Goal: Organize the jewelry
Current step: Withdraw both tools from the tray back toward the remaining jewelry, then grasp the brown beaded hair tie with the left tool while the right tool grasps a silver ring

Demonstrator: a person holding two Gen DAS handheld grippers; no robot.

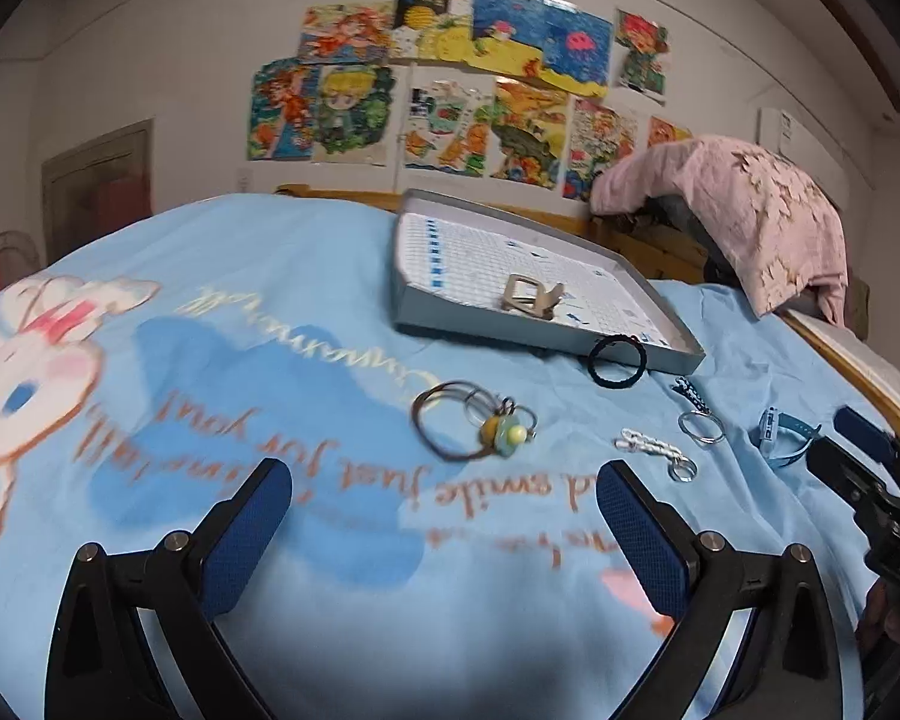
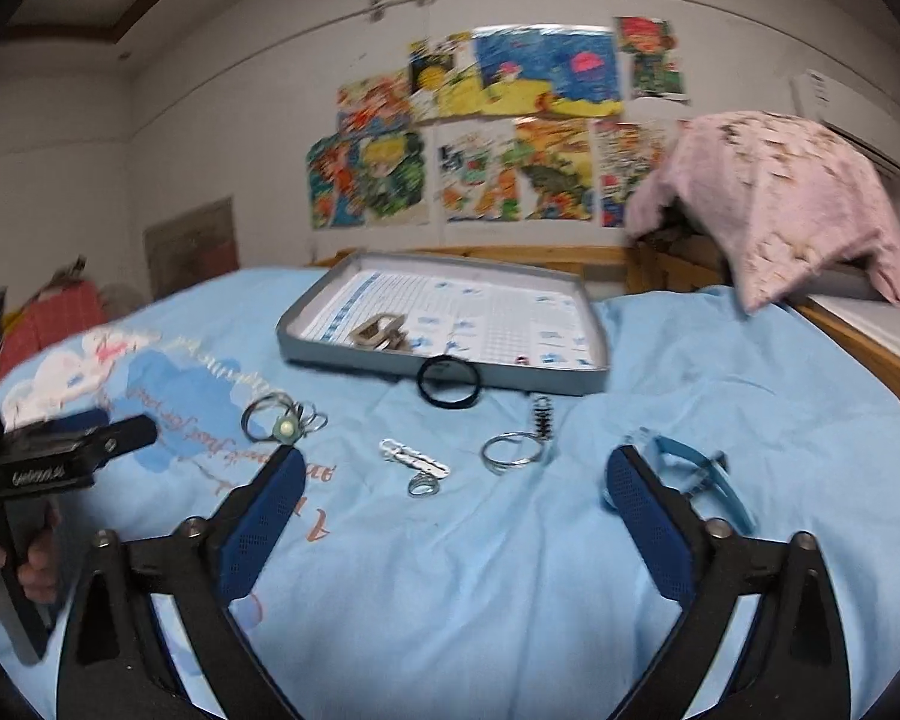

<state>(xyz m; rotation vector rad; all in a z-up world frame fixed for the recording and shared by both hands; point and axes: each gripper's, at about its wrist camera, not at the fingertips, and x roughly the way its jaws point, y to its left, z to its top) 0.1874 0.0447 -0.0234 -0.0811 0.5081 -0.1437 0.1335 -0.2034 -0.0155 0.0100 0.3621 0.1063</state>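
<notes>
Jaws on both grippers stand apart with nothing between them: the left gripper [image 1: 444,516] hangs over the blue bedsheet [image 1: 330,300] just short of the beaded hair tie [image 1: 474,426], and the right gripper [image 2: 456,492] faces the white chain keyring [image 2: 417,462] and the silver ring [image 2: 513,453], with the blue watch [image 2: 690,468] lying against its right finger. Every piece looks light and small; the wire rings and chain would likely slide or roll off the pads, so a pinch across a ring's rim, or on the tie's bead, seems the surest hold. The black hair band [image 2: 448,390] is soft and should squash under a grip; it leans on the front wall of the grey tray [image 2: 594,384], which holds a small buckle-like piece [image 2: 381,333]. The sheet is soft and may bunch under the fingertips. Open sheet lies all round the pieces, though the tray's raised lip needs clearing, and the bed's wooden rail [image 2: 870,348] bounds the right side.
</notes>
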